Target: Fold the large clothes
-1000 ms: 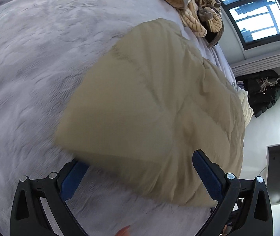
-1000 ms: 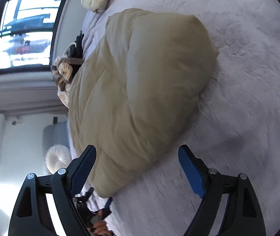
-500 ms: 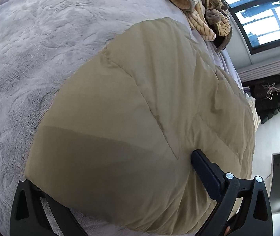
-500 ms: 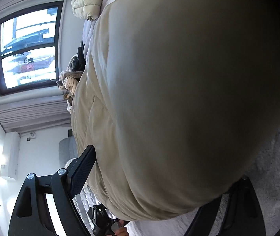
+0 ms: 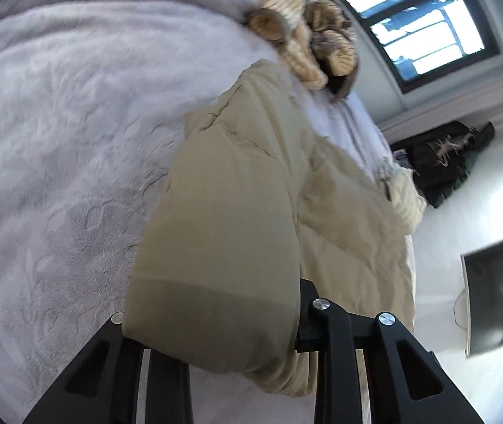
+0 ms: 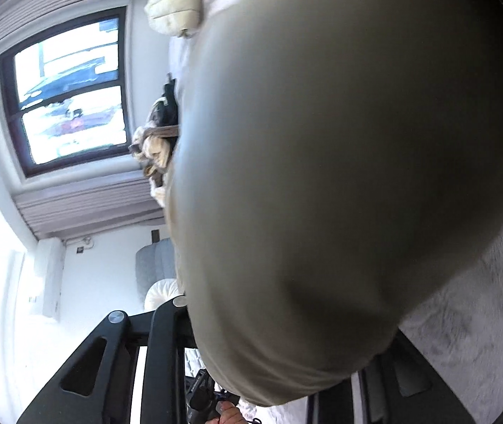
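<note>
My left gripper (image 5: 212,321) and right gripper (image 6: 279,357) were each clamped on the tan jacket (image 5: 230,219), one edge lifted off the bed (image 5: 57,141) toward 12 o'clock. Fold begun, not yet laid down.

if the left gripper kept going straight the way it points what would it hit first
The left gripper would meet the beige padded coat at once: the fabric already fills the space between its jaws. Beyond it lies the grey blanket, though depth is unclear.
</note>
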`<state>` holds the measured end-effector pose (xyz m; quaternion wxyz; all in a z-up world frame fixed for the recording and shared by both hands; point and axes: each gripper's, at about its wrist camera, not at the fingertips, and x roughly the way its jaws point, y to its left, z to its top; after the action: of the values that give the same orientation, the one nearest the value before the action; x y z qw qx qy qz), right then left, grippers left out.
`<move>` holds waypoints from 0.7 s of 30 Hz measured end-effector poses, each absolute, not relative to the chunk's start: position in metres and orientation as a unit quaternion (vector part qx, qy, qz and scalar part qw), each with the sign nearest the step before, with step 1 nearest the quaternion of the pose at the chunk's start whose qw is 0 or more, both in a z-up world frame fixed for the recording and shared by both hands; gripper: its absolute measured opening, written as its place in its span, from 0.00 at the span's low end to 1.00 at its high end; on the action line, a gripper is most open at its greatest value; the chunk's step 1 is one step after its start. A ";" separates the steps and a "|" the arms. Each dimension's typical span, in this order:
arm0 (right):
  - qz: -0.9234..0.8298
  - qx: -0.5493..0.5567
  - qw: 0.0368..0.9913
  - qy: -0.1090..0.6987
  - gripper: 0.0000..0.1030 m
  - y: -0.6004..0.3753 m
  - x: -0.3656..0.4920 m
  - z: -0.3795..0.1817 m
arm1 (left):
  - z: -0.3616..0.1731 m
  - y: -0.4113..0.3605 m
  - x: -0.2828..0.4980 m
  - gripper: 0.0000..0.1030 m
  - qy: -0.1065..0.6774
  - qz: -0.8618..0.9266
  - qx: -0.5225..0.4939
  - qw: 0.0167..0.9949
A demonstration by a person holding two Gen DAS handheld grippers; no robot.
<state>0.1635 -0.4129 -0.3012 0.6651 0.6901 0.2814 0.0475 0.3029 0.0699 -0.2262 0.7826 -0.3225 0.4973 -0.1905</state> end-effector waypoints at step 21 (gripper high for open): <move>0.040 0.707 0.630 0.318 0.29 -0.362 0.013 -0.297 | -0.200 0.120 0.126 0.30 0.578 -0.220 -0.219 0.755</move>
<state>0.0134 -0.3625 -0.2971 0.6300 0.7074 0.3179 0.0396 0.1263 0.1201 -0.2000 0.7549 -0.2191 0.5778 -0.2199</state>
